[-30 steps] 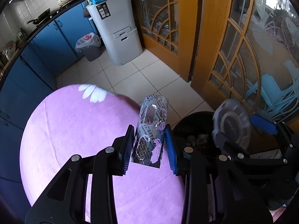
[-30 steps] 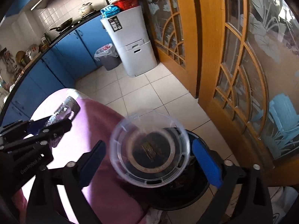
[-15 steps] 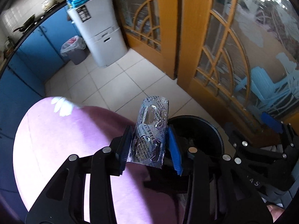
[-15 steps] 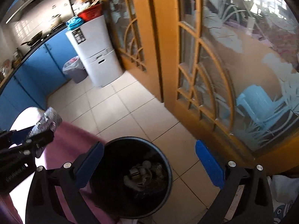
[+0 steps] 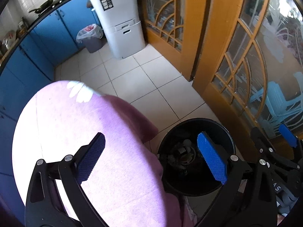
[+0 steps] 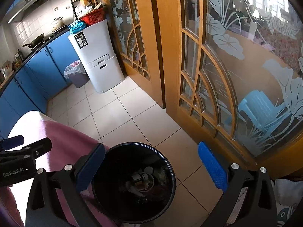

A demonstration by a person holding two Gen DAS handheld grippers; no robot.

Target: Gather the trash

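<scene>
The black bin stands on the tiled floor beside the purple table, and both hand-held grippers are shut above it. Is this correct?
Not quite. Both the left hand-held gripper and right hand-held gripper are open and empty, as each wrist view shows. The black bin does stand on the tiled floor beside the purple table.

Left gripper point(image 5: 151, 158), jaws spread wide and empty, lower centre; pink tablecloth point(image 5: 98, 132) lower left; black trash bin point(image 5: 223, 132), holding refuse, lower right; white cabinet point(image 5: 121, 22) top centre.
</scene>
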